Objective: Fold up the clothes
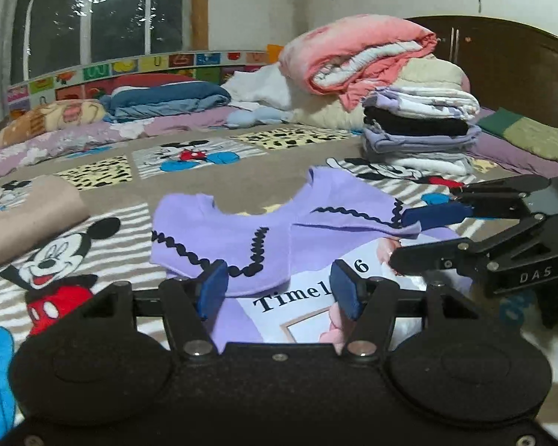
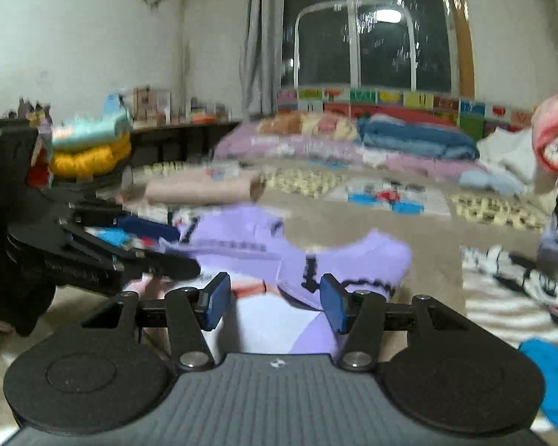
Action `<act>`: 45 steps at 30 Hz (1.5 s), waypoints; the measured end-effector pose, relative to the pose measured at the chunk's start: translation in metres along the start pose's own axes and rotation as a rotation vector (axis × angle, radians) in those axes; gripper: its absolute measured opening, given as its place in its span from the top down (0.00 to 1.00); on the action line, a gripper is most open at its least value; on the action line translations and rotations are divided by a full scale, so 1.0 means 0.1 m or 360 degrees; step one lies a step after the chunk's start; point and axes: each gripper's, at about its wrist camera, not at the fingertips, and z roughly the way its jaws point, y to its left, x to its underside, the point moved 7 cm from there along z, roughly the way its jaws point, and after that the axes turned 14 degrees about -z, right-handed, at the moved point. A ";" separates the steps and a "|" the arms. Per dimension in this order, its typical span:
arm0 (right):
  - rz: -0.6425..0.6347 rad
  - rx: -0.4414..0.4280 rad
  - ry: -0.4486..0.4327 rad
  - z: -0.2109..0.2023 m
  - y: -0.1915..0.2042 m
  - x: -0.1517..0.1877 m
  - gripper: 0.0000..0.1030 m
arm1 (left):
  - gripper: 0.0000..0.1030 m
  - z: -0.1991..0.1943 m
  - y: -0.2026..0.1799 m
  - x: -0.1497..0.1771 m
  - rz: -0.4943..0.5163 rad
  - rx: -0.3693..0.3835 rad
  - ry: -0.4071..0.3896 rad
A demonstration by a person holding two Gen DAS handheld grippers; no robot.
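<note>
Folding of a lilac top (image 1: 241, 238) with black zigzag trim is judged to be the step in hand, with the garment lying on the bed (image 1: 204, 182) and its upper part turned over the printed front. In the left wrist view, the left claw (image 1: 281, 290) is seen spread wide, its blue pads at the edge of the turned-over flap with nothing gripped; the right claw (image 1: 427, 234) is seen at the right, one blue pad lying on the lilac edge, and whether cloth is pinched there cannot be told. A stack of folded clothes (image 1: 420, 130) is seen beyond. In the blurred right wrist view, the right claw (image 2: 271, 301) is shown parted, over the top (image 2: 338, 260), gripping nothing visible. A flat, squared crease is judged to be what any further fold calls for.
</note>
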 end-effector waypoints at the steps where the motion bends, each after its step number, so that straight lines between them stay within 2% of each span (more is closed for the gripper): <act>1: -0.0005 0.0000 0.0020 0.03 0.01 0.03 0.46 | 0.41 0.01 0.00 0.01 0.0009 0.0008 0.0008; 6: 0.0035 -0.0034 0.0055 0.12 0.04 0.15 0.45 | 0.41 0.09 0.01 0.11 0.0068 0.0017 0.0078; 10: 0.0084 -0.0062 0.0079 0.21 0.03 0.24 0.44 | 0.40 0.15 0.06 0.15 0.0015 0.0045 0.0114; 15: 0.0094 -0.0055 0.0083 0.19 0.06 0.28 0.44 | 0.40 0.10 0.01 0.18 0.0045 0.0032 0.0095; 17: 0.0090 -0.0030 0.0062 0.11 0.09 0.27 0.44 | 0.39 -0.01 0.03 0.08 0.0005 0.0036 0.0059; 21: 0.0152 0.0053 -0.0058 -0.18 0.14 0.16 0.43 | 0.32 -0.31 0.22 -0.18 -0.0217 0.0029 -0.0096; 23: 0.0295 0.0083 -0.0120 -0.28 0.03 0.12 0.42 | 0.29 -0.36 0.42 -0.23 -0.0445 0.0042 -0.0111; 26: 0.0689 0.0103 -0.0154 -0.33 -0.33 0.19 0.37 | 0.27 -0.28 0.68 -0.18 -0.0791 0.0063 -0.0015; 30: 0.1082 0.0034 -0.0081 -0.22 -0.61 0.45 0.29 | 0.23 -0.14 0.80 -0.03 -0.1047 0.0120 0.0139; 36: 0.1470 -0.0159 0.0064 0.10 -0.68 0.74 0.25 | 0.20 0.04 0.80 0.13 -0.1221 0.0194 0.0316; 39: 0.1430 -0.0213 0.0129 0.23 -0.59 0.71 0.21 | 0.19 0.10 0.80 0.18 -0.1290 0.0208 0.0332; 42: 0.1394 -0.0217 0.0152 0.37 -0.54 0.67 0.25 | 0.19 0.17 0.79 0.16 -0.1302 0.0211 0.0328; 45: 0.1400 -0.0215 0.0140 0.48 -0.54 0.65 0.27 | 0.26 0.23 0.78 0.15 -0.1303 0.0205 0.0322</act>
